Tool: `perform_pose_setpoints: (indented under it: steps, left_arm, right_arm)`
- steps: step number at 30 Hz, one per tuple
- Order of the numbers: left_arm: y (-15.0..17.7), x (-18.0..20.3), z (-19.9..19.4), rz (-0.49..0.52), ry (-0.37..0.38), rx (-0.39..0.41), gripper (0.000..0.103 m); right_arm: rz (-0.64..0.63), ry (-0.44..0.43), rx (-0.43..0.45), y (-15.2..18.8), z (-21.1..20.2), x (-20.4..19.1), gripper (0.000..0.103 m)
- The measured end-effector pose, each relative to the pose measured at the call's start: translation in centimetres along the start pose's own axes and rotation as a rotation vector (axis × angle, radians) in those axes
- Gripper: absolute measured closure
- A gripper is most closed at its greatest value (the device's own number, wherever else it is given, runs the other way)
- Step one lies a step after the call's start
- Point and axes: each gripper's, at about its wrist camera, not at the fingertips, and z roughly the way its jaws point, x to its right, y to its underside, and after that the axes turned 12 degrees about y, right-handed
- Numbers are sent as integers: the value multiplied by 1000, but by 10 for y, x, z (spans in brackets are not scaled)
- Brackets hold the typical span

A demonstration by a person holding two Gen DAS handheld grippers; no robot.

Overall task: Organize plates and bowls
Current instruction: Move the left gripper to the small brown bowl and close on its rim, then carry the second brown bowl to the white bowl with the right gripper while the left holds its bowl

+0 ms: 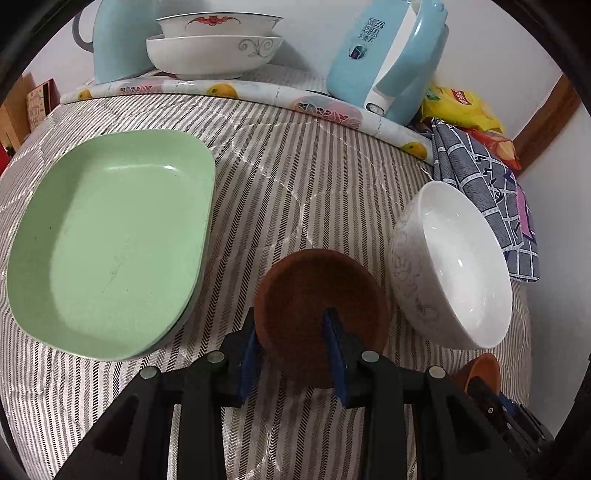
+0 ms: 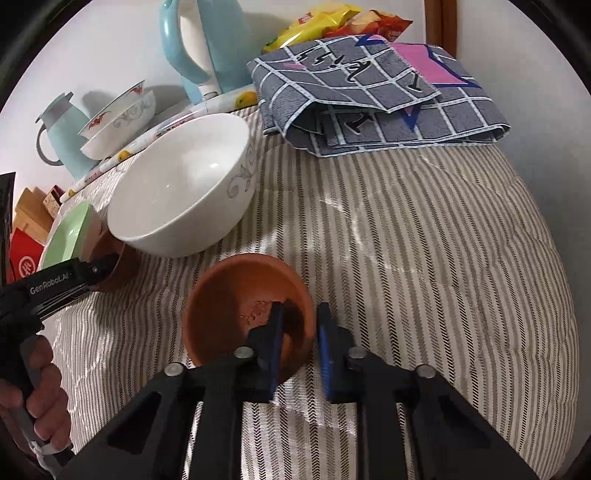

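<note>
In the left wrist view my left gripper (image 1: 293, 338) straddles the near rim of a dark brown dish (image 1: 317, 291), one finger outside and one inside, seemingly gripping it. A green plate stack (image 1: 110, 243) lies to its left, a white bowl (image 1: 454, 266) to its right. In the right wrist view my right gripper (image 2: 299, 330) straddles the right wall of an orange-brown bowl (image 2: 236, 295), jaws close around it. The white bowl (image 2: 177, 184) sits behind it, and the left gripper (image 2: 92, 271) holds the brown dish (image 2: 114, 258) at left.
Two stacked patterned white bowls (image 1: 214, 44) stand at the back between a light-blue jug (image 1: 114, 40) and a blue kettle (image 1: 384, 62). A folded grey checked cloth (image 2: 376, 96) and snack bags (image 2: 332, 22) lie at the far right. The striped cover (image 2: 406, 258) spreads below.
</note>
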Motion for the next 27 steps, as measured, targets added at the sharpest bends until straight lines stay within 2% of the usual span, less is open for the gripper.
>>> perform_pose_setpoints:
  steps: [5, 12, 27]
  left_arm:
    - [0, -3, 0, -12, -17, 9, 87]
    - [0, -2, -6, -1, 6, 20, 93]
    - [7, 4, -29, 63, 35, 53, 95]
  right_arm:
    - [1, 10, 13, 0, -1, 0, 92]
    - [-6, 21, 51, 1, -8, -2, 95]
    - [6, 35, 89, 8, -26, -4, 95]
